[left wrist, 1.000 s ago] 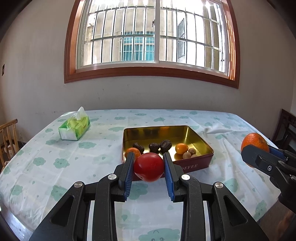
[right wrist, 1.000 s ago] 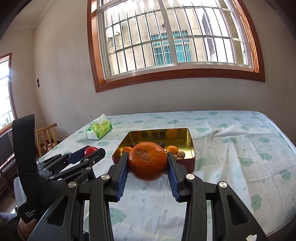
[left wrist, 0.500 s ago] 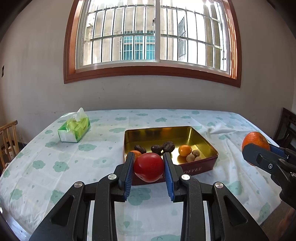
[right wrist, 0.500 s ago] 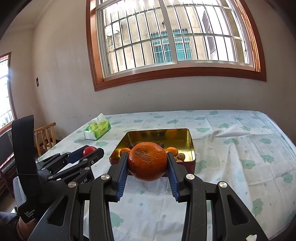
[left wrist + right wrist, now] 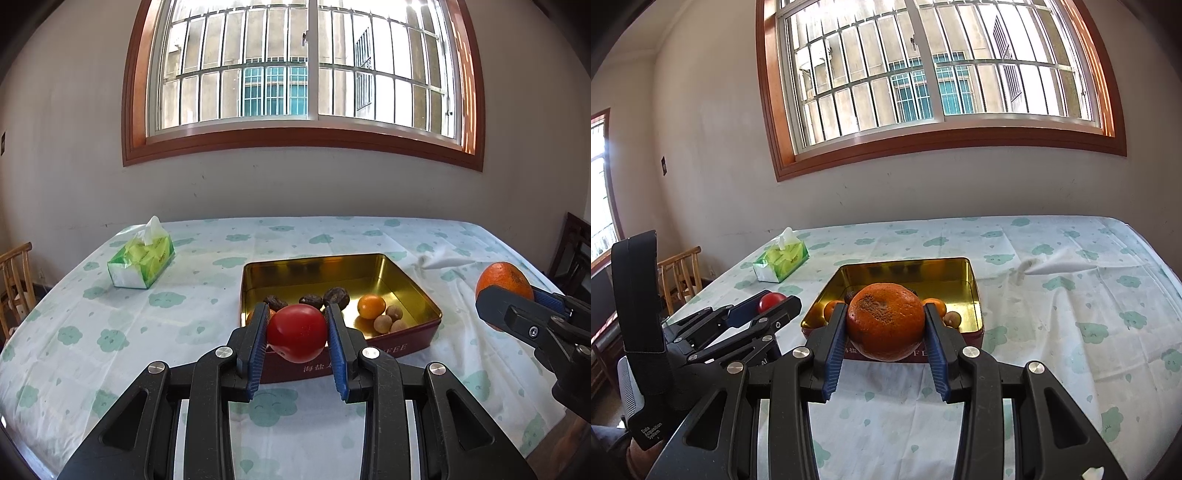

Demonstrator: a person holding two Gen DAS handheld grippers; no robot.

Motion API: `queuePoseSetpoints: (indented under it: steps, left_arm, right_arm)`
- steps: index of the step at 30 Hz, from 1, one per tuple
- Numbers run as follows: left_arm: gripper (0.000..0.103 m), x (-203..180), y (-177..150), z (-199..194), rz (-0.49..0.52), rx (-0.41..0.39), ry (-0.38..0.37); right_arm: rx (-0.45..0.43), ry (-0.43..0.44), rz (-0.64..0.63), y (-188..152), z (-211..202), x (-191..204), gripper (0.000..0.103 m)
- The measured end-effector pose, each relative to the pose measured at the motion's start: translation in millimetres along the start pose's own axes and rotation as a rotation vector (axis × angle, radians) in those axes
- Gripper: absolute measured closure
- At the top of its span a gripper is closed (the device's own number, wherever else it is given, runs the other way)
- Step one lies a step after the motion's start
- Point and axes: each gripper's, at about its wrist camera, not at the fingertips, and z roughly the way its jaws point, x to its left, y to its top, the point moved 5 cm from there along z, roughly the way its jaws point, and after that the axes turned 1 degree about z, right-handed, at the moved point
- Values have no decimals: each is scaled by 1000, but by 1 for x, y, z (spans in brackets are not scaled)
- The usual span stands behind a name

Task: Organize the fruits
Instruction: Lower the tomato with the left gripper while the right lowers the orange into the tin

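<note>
My left gripper (image 5: 297,332) is shut on a red tomato (image 5: 297,332) and holds it in the air just in front of the near wall of a gold-lined red tin (image 5: 413,280). My right gripper (image 5: 885,325) is shut on a large orange (image 5: 885,325), also held above the table in front of the tin (image 5: 975,288). The tin holds dark dates (image 5: 336,297), a small orange fruit (image 5: 371,305) and small brown round fruits (image 5: 382,323). The orange also shows at the right of the left wrist view (image 5: 502,282); the tomato shows in the right wrist view (image 5: 772,300).
A green tissue box (image 5: 142,260) stands at the table's far left. The table carries a white cloth with green prints (image 5: 110,332). A wooden chair (image 5: 14,280) is off the left edge, a dark chair (image 5: 576,251) off the right.
Both grippers have risen a little and drawn back slightly, each still holding its fruit; the tin sits lower and farther in both views.
</note>
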Motion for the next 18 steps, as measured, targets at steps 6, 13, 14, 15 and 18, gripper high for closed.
queuePoseSetpoints:
  steps: [6,13,14,15,18]
  left_arm:
    - [72,0,3,11,-3,9,0]
    - [72,-2,8,24,-4,20,-3]
    - [72,-2,8,26,-3,23,-3]
    - [72,-3,9,27,-2,25,-3]
    - [72,-4,10,32,0,30,-7]
  right_arm:
    - [9,7,3,4,10,-5,66]
    - [14,14,7,8,20,-8,66]
    - [15,15,8,9,21,-9,66]
    - [17,16,9,9,22,-9,66]
    - [23,18,12,9,27,-11,66]
